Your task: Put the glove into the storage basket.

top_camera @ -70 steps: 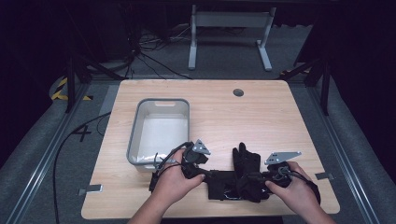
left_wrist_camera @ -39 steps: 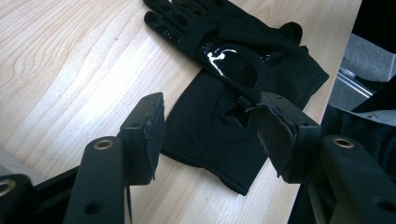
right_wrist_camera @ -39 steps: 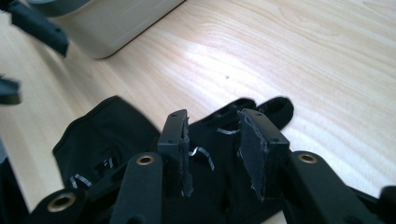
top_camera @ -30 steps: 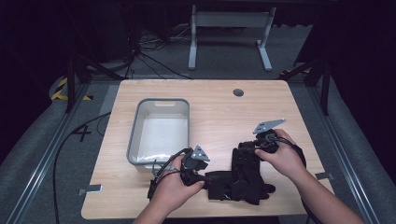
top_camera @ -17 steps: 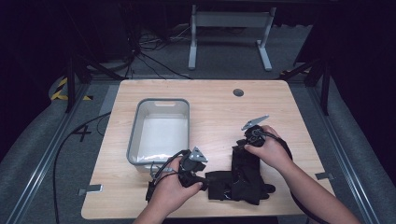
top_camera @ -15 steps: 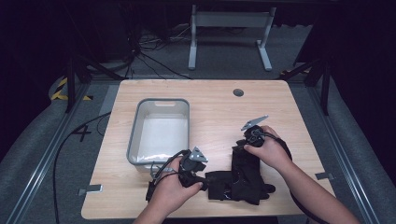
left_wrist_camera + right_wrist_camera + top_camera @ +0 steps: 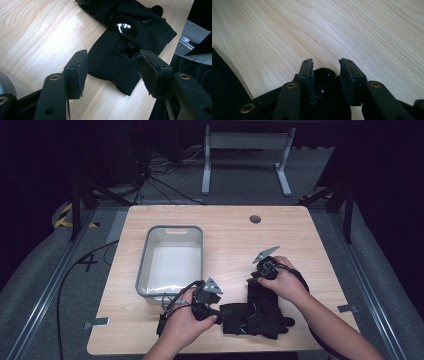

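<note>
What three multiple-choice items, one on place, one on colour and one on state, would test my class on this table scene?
1. Where does the grey rectangular plastic bin stand against the black fabric gloves?
A. to their left, farther back
B. to their right
C. on top of them

2. What colour is the tabletop?
A. white
B. light wood
C. green

3. How do the jaws of the left gripper stand?
A. shut on a glove
B. shut on the bin's rim
C. open, apart above a glove

Key:
1 A, the high view shows the bin left of the gloves and farther from the person.
2 B, wood grain shows in every view.
3 C, the left gripper view shows a wide gap with the glove lying beyond it.
</note>
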Tool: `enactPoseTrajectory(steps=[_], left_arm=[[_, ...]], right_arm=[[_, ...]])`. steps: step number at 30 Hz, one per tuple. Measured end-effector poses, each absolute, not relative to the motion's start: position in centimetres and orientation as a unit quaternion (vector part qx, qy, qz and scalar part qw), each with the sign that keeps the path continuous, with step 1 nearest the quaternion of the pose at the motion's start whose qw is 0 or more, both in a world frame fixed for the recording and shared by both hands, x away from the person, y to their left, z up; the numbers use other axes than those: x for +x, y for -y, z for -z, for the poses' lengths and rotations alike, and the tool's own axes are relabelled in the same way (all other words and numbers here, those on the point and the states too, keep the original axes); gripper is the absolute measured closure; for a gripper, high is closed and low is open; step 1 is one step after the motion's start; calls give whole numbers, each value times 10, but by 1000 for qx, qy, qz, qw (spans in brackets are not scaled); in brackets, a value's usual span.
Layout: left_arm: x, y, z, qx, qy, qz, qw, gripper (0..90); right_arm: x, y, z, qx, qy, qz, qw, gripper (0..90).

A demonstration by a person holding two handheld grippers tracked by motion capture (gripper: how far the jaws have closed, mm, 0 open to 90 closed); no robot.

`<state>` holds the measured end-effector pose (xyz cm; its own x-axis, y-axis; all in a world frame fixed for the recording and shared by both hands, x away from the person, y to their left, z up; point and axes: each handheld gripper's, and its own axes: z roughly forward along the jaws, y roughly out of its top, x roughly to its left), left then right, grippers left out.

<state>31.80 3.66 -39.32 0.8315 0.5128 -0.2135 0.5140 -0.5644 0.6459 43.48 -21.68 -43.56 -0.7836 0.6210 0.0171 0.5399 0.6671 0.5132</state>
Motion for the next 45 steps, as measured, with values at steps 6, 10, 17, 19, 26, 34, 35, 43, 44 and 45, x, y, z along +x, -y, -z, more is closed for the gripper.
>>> enactPoseTrajectory(steps=[6, 10, 17, 19, 26, 34, 35, 43, 44, 45], left_arm=[[318, -35, 394, 885, -289, 3, 364, 425], [317, -34, 394, 886, -286, 4, 364, 425], [317, -31, 397, 888, -283, 9, 362, 425], [318, -29, 399, 890, -282, 12, 359, 425], [316, -13, 411, 896, -270, 30, 350, 429], [304, 17, 418, 909, -227, 52, 346, 457], [303, 21, 420, 912, -220, 53, 343, 457], [299, 36, 430, 922, -209, 59, 320, 447], [300, 38, 432, 923, -212, 58, 317, 418], [300, 39, 434, 923, -215, 60, 312, 418]], right_arm=[[435, 214, 436, 318, -913, -242, 85, 718], [435, 213, 435, 313, -916, -236, 92, 807], [433, 216, 434, 326, -909, -245, 85, 856], [432, 218, 433, 329, -907, -248, 85, 858], [426, 224, 420, 333, -900, -268, 87, 858], [424, 229, 418, 343, -893, -280, 86, 857], [424, 230, 418, 344, -892, -282, 86, 857], [424, 232, 418, 337, -892, -291, 79, 856], [424, 232, 419, 339, -891, -292, 76, 855], [424, 232, 419, 339, -891, -292, 76, 855]])
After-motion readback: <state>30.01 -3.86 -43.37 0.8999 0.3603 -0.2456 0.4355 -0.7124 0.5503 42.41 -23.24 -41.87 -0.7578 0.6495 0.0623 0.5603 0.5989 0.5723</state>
